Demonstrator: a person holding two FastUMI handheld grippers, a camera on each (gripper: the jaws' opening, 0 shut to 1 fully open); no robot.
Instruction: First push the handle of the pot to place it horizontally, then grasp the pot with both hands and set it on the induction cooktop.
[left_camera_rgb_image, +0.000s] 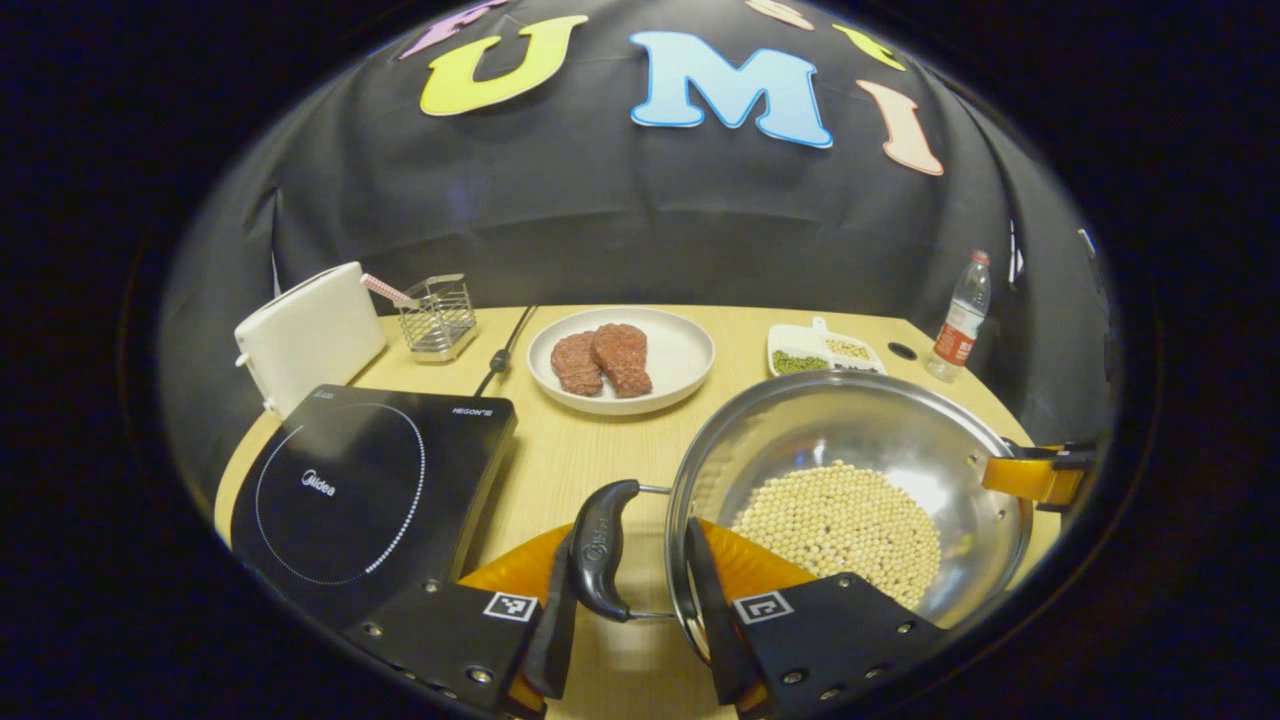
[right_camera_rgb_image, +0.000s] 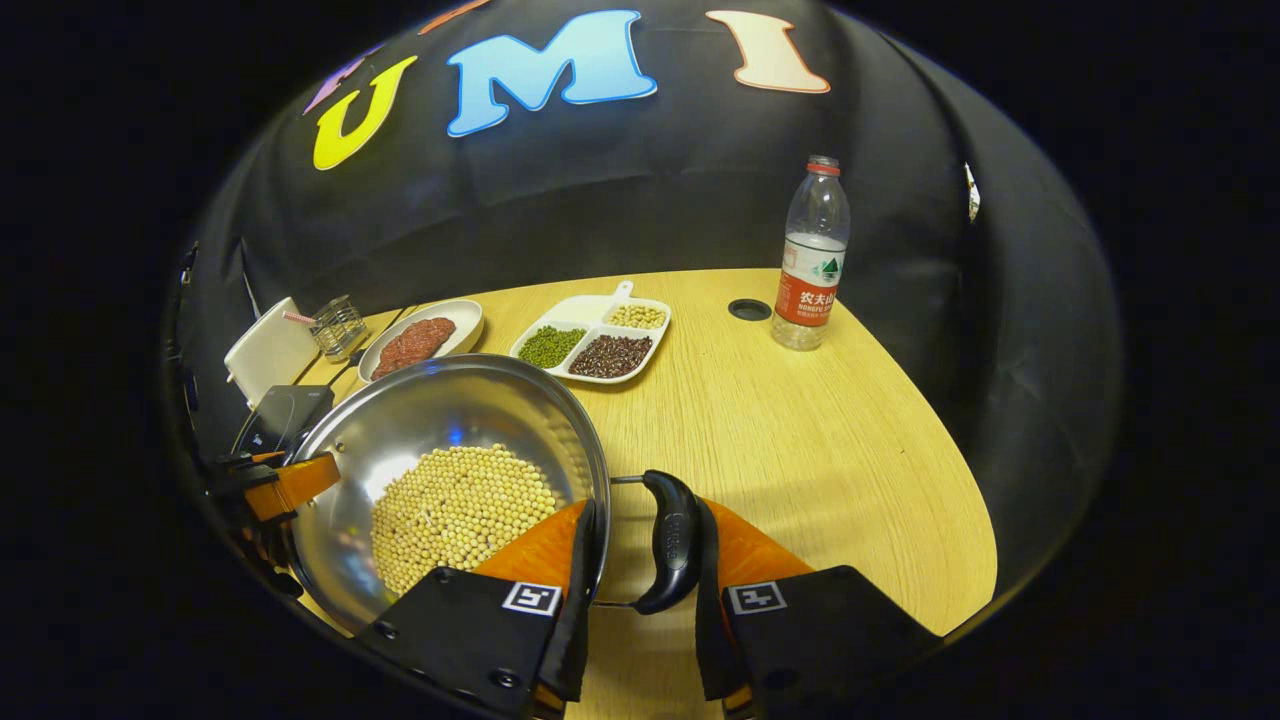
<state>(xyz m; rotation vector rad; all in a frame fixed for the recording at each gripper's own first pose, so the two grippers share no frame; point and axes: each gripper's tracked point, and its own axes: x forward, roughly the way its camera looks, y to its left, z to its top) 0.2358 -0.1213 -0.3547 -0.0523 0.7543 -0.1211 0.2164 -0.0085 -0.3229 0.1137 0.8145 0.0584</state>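
Pot: steel, shallow, heaped with pale round beans; resting on the wooden table, just right of the induction cooktop and not yet on it
Handles: two black loop handles on opposite sides of the rim, both lying level, so apparently the push step is done and the two-handed grasp is in hand
Left gripper: fingers straddling the pot's left handle, one on either side of the black grip; jaws narrowed around it, the outer finger looking to touch, the inner one lying against the pot wall; full pinch cannot be confirmed
Right gripper: fingers straddling the pot's right handle, jaws drawn in close on both sides of the grip; contact looks likely, firm clamping cannot be told
Reason for the hold: opposite handles taken so the load stays balanced and the beans stay level during the lift
Far-side view: each gripper's orange finger seen at the opposite rim of the pot, confirming both ends are taken at once
Cooktop: black glass, ring marking bare, ready to take the pot
Clutter: plate of meat patties, divided dish of beans, water bottle, wire holder, white appliance, all behind the path leftward
Next move, as judged: lift evenly, carry left, centre over the ring
Risk: uneven lift tipping beans out
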